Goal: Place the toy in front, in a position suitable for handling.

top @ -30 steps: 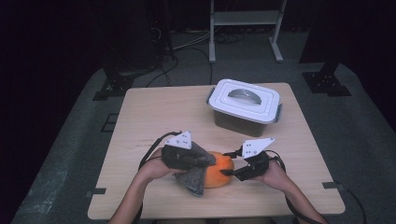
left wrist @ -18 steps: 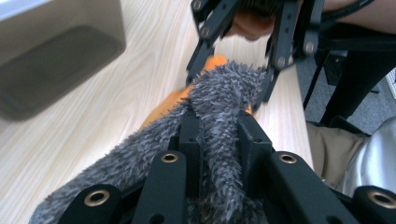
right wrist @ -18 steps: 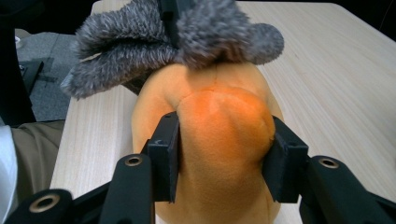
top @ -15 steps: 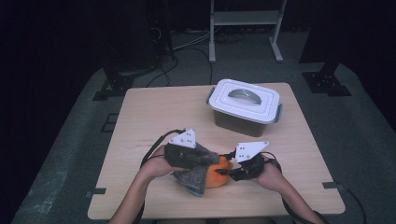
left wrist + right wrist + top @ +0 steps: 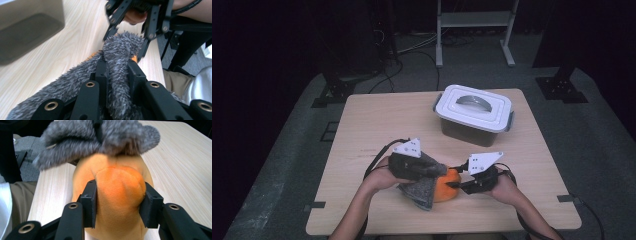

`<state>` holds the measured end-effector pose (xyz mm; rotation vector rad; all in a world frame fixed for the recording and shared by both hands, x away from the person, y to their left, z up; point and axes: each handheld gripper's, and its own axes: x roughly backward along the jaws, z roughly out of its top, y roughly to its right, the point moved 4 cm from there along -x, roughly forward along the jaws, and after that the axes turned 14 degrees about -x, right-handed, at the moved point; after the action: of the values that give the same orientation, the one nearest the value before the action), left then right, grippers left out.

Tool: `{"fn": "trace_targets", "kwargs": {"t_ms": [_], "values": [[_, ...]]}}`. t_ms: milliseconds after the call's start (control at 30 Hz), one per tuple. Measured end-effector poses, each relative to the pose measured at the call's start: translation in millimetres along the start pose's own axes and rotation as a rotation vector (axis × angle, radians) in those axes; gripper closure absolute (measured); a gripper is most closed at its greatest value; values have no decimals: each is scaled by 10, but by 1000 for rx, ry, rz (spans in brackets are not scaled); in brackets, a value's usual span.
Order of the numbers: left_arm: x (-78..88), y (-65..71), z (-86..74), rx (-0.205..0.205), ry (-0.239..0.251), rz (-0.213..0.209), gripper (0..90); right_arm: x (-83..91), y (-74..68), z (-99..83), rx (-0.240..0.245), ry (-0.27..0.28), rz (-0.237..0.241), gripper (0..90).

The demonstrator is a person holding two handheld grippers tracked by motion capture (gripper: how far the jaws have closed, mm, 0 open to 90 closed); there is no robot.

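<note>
- High view: one wooden worktop (image 5: 377, 125) carries one lidded plastic box (image 5: 473, 113), which sits well beyond both grippers, and one plush toy (image 5: 439, 184), orange-bodied with grey fur, lying between them near the person's edge.
- High view: the left gripper (image 5: 432, 172) reaches in from the toy's left and the right gripper (image 5: 453, 184) from its right, so two grippers meet at the one toy. From this height the contact points are small and hard to read, so the grip is better judged in the closer views.
- Left gripper view: the two jaws are closed nearly all the way, pinching one fold of the toy's grey fur (image 5: 117, 65) between them. The other gripper stands just ahead, its jaws straddling the far end of the fur.
- Right gripper view: the two jaws have just been closing, and their pads now press on either side of one rounded orange lobe (image 5: 120, 192) of the toy, partly open around it. The grey fur lies just beyond the jaws, on top of the orange body.
</note>
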<state>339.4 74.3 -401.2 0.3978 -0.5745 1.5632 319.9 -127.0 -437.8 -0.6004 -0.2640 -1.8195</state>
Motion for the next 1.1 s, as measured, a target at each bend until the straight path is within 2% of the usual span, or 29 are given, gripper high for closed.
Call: {"fn": "trace_targets", "kwargs": {"t_ms": [133, 233, 333, 433, 500, 567, 667, 900, 1000, 1100], "values": [[76, -38, -149, 38, -3, 23, 743, 35, 54, -40, -11, -3, 0, 539], [64, -51, -213, 63, 11, 21, 744, 28, 72, -23, -30, -3, 1, 438], [42, -52, -209, 62, 12, 22, 744, 17, 45, 35, -32, -2, -9, 357], [-2, -35, -159, 52, 20, 8, 744, 17, 13, 83, -57, 30, 7, 341], [-26, -24, -140, 51, 15, 3, 743, -11, 8, 77, -44, 18, -1, 347], [-16, -29, -148, 55, 24, -4, 743, -16, 21, 36, -49, 10, 7, 430], [7, -39, -178, 58, 28, -3, 740, 24, 42, -3, -20, -3, 10, 505], [86, -71, -328, 109, 44, 5, 739, 91, 62, -83, -5, -5, 7, 525], [84, -61, -288, 82, 35, 9, 749, 61, 19, -38, 19, -6, -4, 528], [70, -43, -165, 62, 49, 1, 752, 38, -15, 18, 43, -6, -22, 537]]}}
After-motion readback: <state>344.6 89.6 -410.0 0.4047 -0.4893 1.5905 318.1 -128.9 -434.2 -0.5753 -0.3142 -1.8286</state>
